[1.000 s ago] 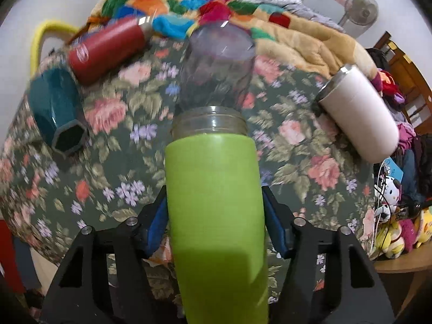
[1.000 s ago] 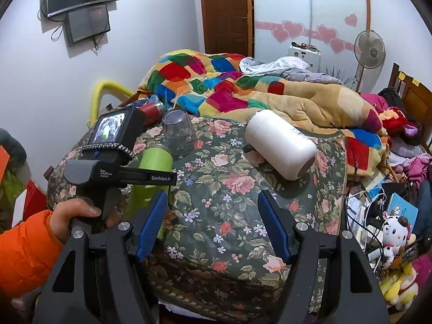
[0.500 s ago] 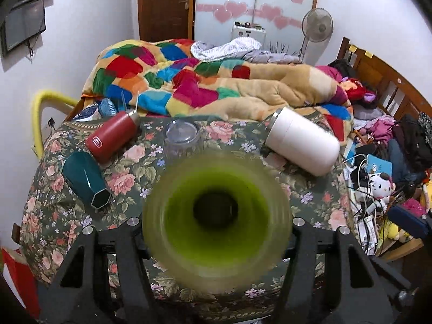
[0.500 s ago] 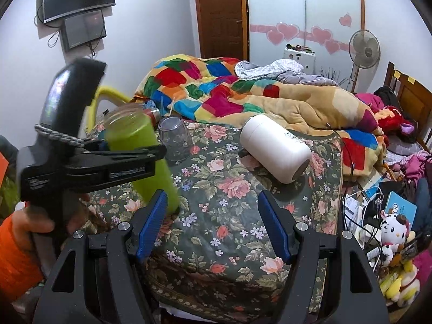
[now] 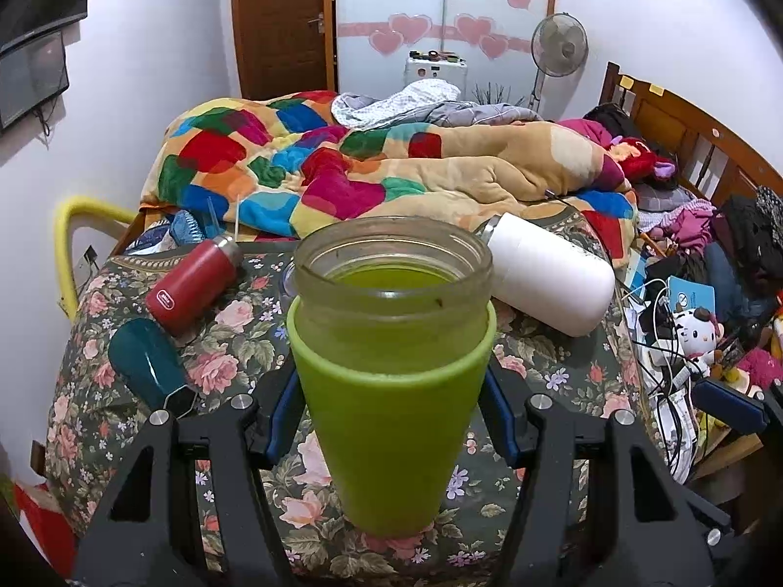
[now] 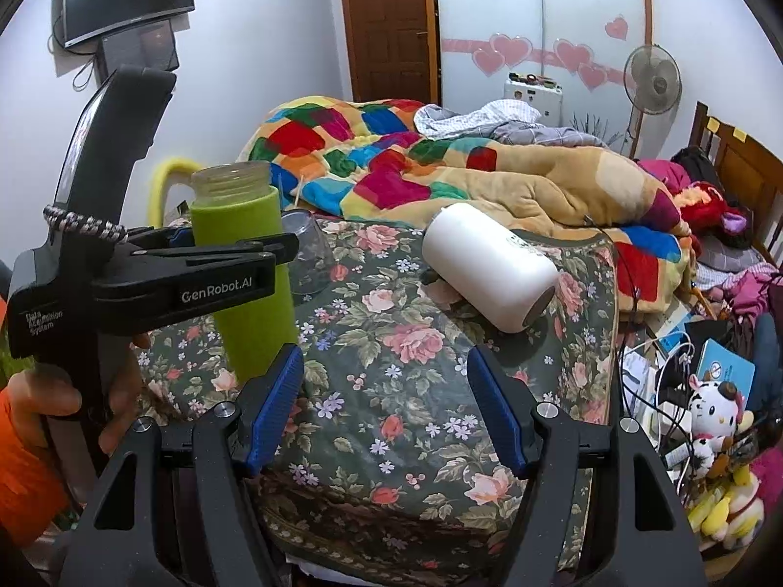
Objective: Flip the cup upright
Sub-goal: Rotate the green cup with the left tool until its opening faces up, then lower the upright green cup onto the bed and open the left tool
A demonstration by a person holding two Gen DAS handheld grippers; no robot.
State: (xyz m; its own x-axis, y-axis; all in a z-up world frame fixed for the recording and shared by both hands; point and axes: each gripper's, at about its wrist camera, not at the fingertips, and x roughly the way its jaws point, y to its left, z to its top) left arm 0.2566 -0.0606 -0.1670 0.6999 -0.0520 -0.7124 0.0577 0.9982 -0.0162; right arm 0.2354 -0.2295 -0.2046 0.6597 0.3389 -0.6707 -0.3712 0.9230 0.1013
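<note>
My left gripper (image 5: 391,416) is shut on the green-sleeved glass cup (image 5: 391,391). The cup is upright, its open glass mouth up and its base near or on the floral tablecloth (image 5: 235,342). In the right wrist view the same cup (image 6: 244,264) stands at the left, clamped by the left gripper (image 6: 205,264), and leans slightly. My right gripper (image 6: 386,406) is open and empty above the table's front edge, to the right of the cup.
A white tumbler (image 5: 548,274) lies on its side at the right. A red flask (image 5: 191,283) and a teal cup (image 5: 147,367) lie at the left. A clear glass (image 6: 308,249) stands upside down behind the green cup. A bed with a patchwork quilt (image 5: 342,171) lies beyond.
The left gripper has turned the green cup from lying down, through pointing mouth-first at the camera, to upright with its mouth up. The right gripper has stayed still and open.
</note>
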